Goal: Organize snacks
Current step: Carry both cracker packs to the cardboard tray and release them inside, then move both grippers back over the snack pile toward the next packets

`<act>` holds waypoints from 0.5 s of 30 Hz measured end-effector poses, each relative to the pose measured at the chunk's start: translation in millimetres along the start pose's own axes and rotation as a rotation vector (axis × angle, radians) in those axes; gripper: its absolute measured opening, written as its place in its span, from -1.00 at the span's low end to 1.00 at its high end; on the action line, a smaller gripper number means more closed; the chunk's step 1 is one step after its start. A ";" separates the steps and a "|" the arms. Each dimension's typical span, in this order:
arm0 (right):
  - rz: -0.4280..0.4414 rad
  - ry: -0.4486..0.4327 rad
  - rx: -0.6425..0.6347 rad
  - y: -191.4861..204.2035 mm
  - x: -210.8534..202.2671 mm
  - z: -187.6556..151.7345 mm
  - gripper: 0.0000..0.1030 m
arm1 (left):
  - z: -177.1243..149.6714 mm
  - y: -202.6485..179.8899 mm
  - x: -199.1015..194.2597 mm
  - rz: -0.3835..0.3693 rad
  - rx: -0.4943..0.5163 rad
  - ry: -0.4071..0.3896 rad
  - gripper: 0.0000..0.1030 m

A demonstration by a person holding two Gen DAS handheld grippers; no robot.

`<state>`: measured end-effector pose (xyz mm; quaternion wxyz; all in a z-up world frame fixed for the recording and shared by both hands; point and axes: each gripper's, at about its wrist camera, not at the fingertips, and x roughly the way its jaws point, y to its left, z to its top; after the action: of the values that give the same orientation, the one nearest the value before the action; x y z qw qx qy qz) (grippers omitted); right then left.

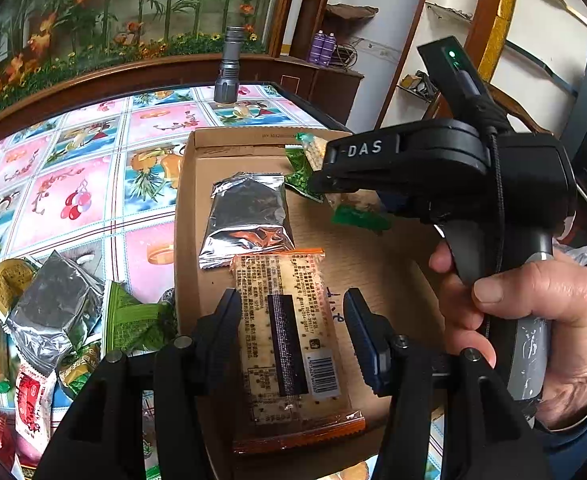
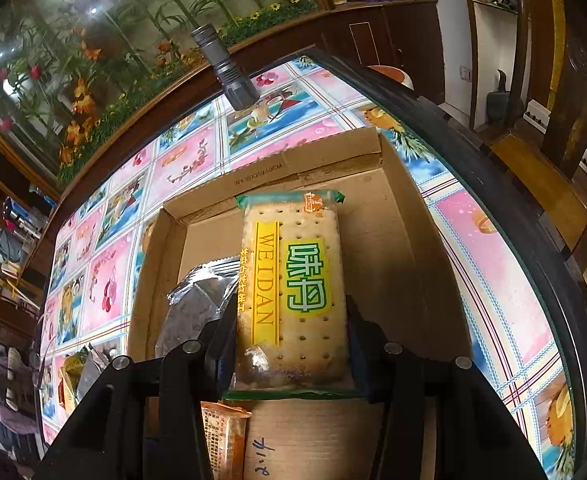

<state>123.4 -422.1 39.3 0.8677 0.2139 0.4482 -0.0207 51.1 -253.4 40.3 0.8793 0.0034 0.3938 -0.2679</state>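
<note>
**Now two cracker packs over the cardboard tray**

Clearly, the right gripper point(image 2: 291, 340) is clamped on a green-edged clear pack of pale crackers point(image 2: 293, 280) with yellow and green lettering, holding it by its long sides above the shallow brown cardboard tray point(image 2: 393, 232). The left gripper point(image 1: 293, 332) sits partly open around an orange-edged clear cracker pack point(image 1: 289, 344) lying label-down on the tray floor — a gap shows at the right finger; whether the left finger touches, I cannot tell. Just beyond it lies a crinkled silver foil packet point(image 1: 249, 216). On the floral-patterned desk point(image 1: 81, 184), left of the tray, a heap of mixed snack packets point(image 1: 49, 320) waits — a grey metal flashlight point(image 1: 229, 66) stands upright at the far edge.
</note>
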 end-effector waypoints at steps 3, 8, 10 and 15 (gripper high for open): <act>-0.005 0.005 -0.001 1.3 -1.3 0.1 0.00 | 0.1 -1.8 0.0 0.011 0.016 -0.011 0.01; -0.024 -0.014 -0.025 7.9 -5.4 1.4 0.08 | 0.3 -5.2 -4.5 0.011 0.035 -0.029 0.09; -0.011 -0.028 -0.024 8.9 -8.8 1.7 0.15 | 0.1 -4.4 -8.8 0.018 0.034 -0.041 0.11; 0.032 -0.108 -0.030 13.2 -26.1 2.6 0.17 | 0.5 3.2 -32.0 0.029 0.020 -0.097 0.14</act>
<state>112.8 -415.2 65.7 0.8940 0.2067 0.3974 -0.0116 35.5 -235.8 62.2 0.9010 0.0050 0.3481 -0.2589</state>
